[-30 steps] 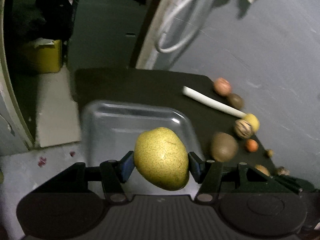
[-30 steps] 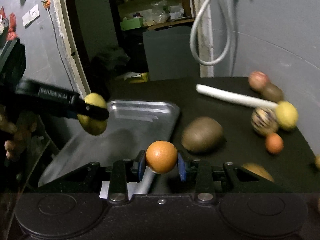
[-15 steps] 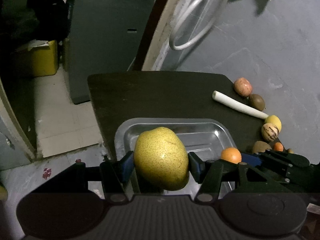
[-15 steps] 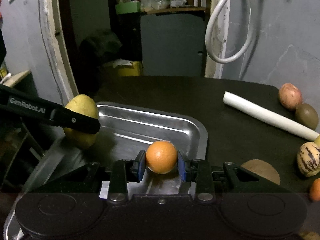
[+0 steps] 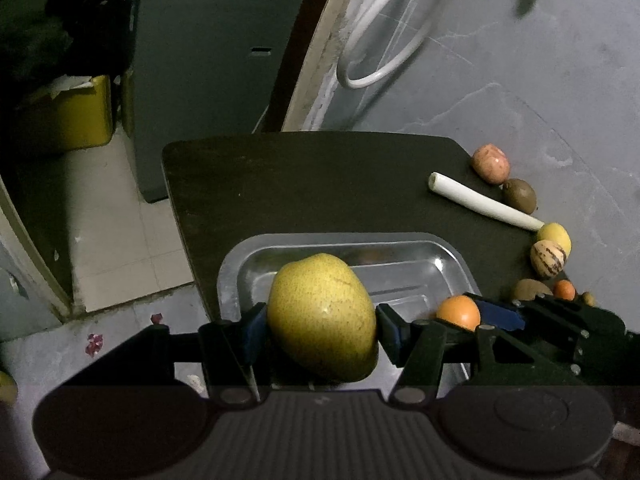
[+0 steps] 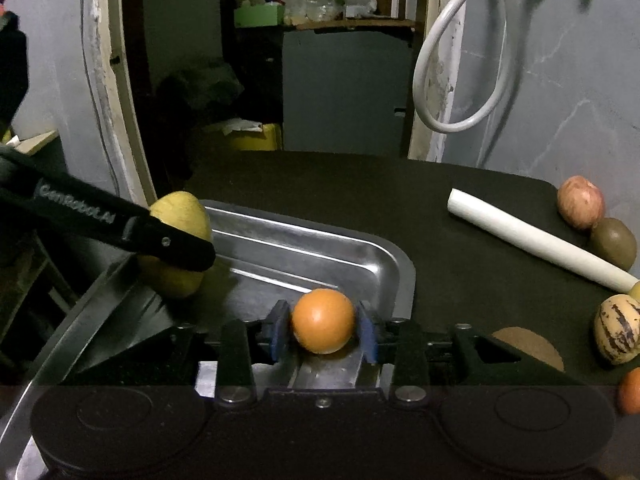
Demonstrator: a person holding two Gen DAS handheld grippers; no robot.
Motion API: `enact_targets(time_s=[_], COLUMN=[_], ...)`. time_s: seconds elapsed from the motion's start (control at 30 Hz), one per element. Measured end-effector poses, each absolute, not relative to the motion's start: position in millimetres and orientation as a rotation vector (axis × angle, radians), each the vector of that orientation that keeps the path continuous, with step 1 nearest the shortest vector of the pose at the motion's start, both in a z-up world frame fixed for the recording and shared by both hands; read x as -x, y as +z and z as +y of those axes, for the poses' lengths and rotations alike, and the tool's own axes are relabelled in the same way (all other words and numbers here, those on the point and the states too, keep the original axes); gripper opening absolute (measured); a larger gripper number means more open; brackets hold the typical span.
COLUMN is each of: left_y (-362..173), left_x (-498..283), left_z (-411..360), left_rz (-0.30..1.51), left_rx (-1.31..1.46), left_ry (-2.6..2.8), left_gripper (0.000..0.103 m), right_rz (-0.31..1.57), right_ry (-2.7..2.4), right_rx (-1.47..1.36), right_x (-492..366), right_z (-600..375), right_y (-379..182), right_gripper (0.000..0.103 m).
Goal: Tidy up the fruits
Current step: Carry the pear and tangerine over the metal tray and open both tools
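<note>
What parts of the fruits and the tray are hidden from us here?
- Left wrist view: the left gripper covers the near end of the tray.
- Right wrist view: the right gripper, jaws opening, hides the underside of the orange.
- Right wrist view: the brown fruit is half hidden behind the gripper body.

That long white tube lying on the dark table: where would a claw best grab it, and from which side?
Probably at the middle of the long white tube, coming down from above with the claw set across its length. It lies flat, is slim and straight, and its far end sits against a yellow fruit, while the middle is clear on both sides.
</note>
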State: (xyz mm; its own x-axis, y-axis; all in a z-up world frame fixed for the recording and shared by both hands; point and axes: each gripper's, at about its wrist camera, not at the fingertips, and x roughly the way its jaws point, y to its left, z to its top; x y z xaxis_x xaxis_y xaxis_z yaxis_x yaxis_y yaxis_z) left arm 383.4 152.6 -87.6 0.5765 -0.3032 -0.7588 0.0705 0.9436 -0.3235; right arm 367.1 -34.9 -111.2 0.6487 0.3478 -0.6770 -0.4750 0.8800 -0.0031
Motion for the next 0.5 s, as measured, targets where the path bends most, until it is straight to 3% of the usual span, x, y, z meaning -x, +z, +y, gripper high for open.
enact_targets(time_s=[0.27, 0.5], left_y=[-72.0, -54.9], left_x=[-371.0, -337.1], left_z=[146.8, 128.3], left_rz=[0.906, 0.872], left_rx=[0.278, 0.258], left_ry=[-0.203, -0.187], left_gripper=[0.077, 0.095], right_rz=[0.689, 0.664], right_ry=[0.491, 0.475], right_rx=[0.156, 0.101], right_x=[-333.5, -293.6], right_z=[-57.1, -98.0], right_y=[-95.7, -76.3], right_gripper=[0.062, 0.083])
